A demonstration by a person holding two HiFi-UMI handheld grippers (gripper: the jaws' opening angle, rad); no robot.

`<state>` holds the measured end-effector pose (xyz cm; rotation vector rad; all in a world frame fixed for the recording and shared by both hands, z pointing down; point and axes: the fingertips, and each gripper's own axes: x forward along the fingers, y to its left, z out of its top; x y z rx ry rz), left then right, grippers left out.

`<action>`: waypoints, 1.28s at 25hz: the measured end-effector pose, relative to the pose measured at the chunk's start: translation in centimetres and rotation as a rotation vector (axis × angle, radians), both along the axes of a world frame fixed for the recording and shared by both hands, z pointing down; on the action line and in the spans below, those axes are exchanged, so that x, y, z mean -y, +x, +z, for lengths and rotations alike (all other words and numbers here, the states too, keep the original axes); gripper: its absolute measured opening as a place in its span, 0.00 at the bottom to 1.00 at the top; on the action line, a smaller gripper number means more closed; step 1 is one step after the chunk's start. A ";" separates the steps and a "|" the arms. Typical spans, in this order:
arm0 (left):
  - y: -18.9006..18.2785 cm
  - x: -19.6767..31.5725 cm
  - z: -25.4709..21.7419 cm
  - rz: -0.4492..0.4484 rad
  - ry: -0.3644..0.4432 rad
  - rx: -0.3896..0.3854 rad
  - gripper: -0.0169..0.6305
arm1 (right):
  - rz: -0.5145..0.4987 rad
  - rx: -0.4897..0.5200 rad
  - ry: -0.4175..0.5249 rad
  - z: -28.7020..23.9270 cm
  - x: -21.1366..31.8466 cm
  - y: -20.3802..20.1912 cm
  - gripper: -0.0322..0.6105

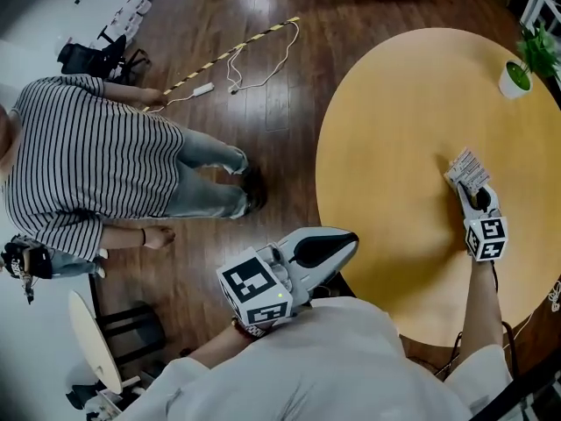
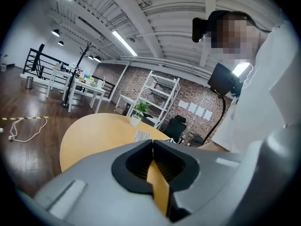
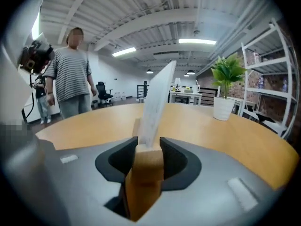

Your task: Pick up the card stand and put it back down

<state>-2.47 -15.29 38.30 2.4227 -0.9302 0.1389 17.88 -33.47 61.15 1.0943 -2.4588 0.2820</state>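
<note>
Right gripper view: card stand [image 3: 148, 166] sits right between the jaws, a small wooden block with a pale card [image 3: 157, 98] upright in its slot and leaning a bit right. Your right gripper [image 1: 462, 186] is clamped narrow on the block, with the pads on its two side faces and the card poking up clear of them. Head view puts the stand on the right part of the round wooden table [image 1: 394, 130], well in from the edge. Can't tell if the base is on the tabletop or just off it.

Handling, my read: light and stiff at the block, so a modest squeeze is enough. Bare wood looks grippy enough on the ribbed pads. The card is thin and will bend or pull out, so take hold at the block, low, never at the card. A tall card on a small base probably tips easily, so bring it down level and let the base land flat before you release.

Your left gripper [image 2: 151, 147] has its jaws together with nothing in them. It hangs off the table edge by your torso, taking no part in this.

Outward: a potted plant [image 1: 517, 73] stands at the far table edge, well apart from the stand. A person in a striped shirt [image 1: 88, 165] stands on the wood floor to the left. A white cable [image 1: 263, 64] and striped tape [image 1: 232, 55] lie on the floor beyond.
</note>
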 end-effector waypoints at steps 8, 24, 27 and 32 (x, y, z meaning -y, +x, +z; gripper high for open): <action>-0.8 0.0 -0.4 -0.019 0.003 -0.011 0.03 | -0.019 -0.045 -0.068 1.3 -1.1 0.1 0.33; -3.7 -12.0 -3.9 0.169 0.127 -0.205 0.03 | 0.466 0.531 0.164 -23.8 -28.9 -2.8 0.53; -4.4 -17.1 -4.4 0.261 0.144 -0.199 0.03 | 0.475 0.499 0.278 -29.6 -35.6 -5.2 0.53; -6.1 -24.9 -3.5 0.382 0.113 -0.201 0.03 | 0.491 0.474 0.351 -32.9 -46.7 -8.5 0.52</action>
